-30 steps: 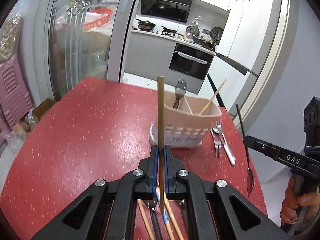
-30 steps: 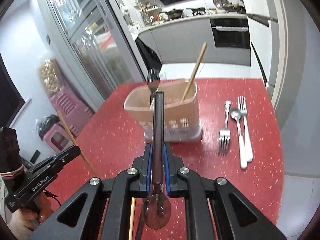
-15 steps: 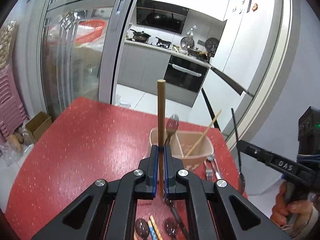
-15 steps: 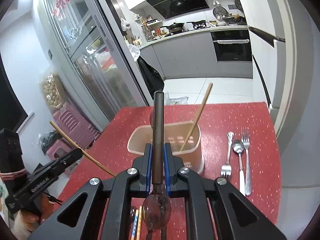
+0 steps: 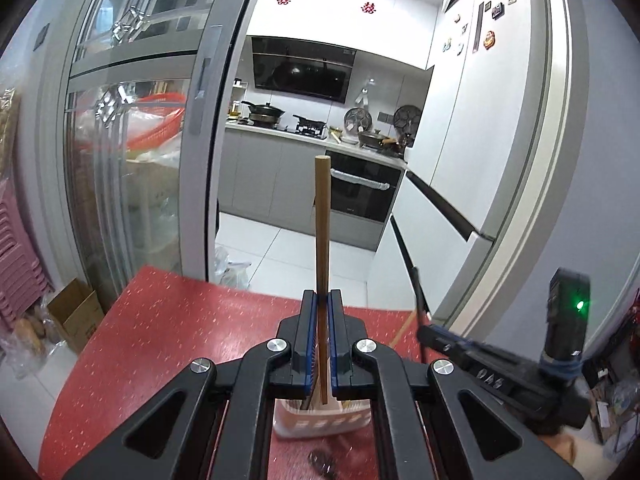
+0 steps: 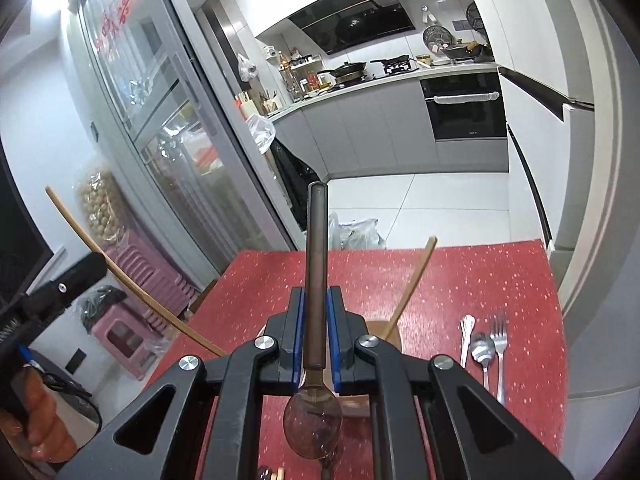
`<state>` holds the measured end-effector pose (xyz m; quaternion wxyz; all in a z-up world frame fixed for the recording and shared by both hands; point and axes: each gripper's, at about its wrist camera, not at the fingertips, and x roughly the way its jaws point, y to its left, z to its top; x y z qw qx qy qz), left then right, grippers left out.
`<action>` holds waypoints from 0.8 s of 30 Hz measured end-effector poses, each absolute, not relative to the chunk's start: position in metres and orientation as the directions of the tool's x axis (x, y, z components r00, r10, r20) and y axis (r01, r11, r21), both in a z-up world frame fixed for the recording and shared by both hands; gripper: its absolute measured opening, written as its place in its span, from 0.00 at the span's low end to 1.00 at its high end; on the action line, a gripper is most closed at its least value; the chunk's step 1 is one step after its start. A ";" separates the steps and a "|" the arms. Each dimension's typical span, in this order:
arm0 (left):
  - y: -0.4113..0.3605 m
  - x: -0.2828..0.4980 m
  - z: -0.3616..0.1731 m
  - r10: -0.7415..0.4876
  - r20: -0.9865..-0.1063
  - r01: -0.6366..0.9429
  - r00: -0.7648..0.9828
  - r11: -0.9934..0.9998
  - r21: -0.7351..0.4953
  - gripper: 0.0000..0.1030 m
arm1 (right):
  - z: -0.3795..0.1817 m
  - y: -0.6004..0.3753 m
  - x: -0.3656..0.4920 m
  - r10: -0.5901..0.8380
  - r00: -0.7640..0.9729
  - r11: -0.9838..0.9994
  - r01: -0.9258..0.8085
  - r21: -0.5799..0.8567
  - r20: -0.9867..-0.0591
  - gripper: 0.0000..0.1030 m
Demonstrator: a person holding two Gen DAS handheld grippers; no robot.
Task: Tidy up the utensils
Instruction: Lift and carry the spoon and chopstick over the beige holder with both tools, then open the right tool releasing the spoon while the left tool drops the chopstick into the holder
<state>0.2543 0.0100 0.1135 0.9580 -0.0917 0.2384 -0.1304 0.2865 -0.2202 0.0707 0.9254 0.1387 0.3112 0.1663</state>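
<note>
My left gripper [image 5: 322, 300] is shut on a wooden chopstick [image 5: 322, 220] that stands straight up from the jaws. Below it, mostly hidden by the fingers, is the pink utensil holder [image 5: 320, 420] on the red table [image 5: 168, 328]. My right gripper [image 6: 316, 296] is shut on a dark translucent spoon [image 6: 316, 248], handle up and bowl hanging under the jaws. The holder [image 6: 394, 338] peeks out behind that gripper, with one chopstick [image 6: 414, 280] leaning in it. Each gripper also shows in the other's view: the right gripper [image 5: 480, 364] and the left gripper [image 6: 64, 288].
Two forks and a metal spoon [image 6: 484, 352] lie on the table right of the holder. More utensils [image 5: 320, 460] lie near the front edge. Glass sliding doors stand to the left, with pink stools [image 6: 132, 320] on the floor beside the table.
Both grippers have risen and tipped up with their utensils still held. The holder has slid down in both views and now sits under the jaws. More of the kitchen shows.
</note>
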 end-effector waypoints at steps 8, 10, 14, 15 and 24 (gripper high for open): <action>-0.001 0.294 0.085 -0.267 -0.452 0.182 0.851 0.958 -0.223 0.27 | 0.050 -0.206 0.319 0.375 0.771 0.917 -0.226 0.330 -0.514 0.12; -0.004 0.302 0.080 -0.262 -0.456 0.179 0.851 0.960 -0.217 0.27 | 0.042 -0.201 0.327 0.369 0.779 0.921 -0.232 0.313 -0.507 0.12; -0.011 0.315 0.062 -0.261 -0.474 0.181 0.841 0.961 -0.210 0.27 | 0.026 -0.196 0.335 0.357 0.798 0.927 -0.237 0.290 -0.486 0.12; -0.012 0.318 0.058 -0.262 -0.479 0.181 0.838 0.961 -0.210 0.27 | 0.023 -0.196 0.337 0.357 0.798 0.927 -0.238 0.291 -0.485 0.11; -0.018 0.327 0.019 -0.244 -0.540 0.171 0.805 0.968 -0.182 0.27 | -0.001 -0.200 0.342 0.346 0.815 0.932 -0.242 0.270 -0.464 0.11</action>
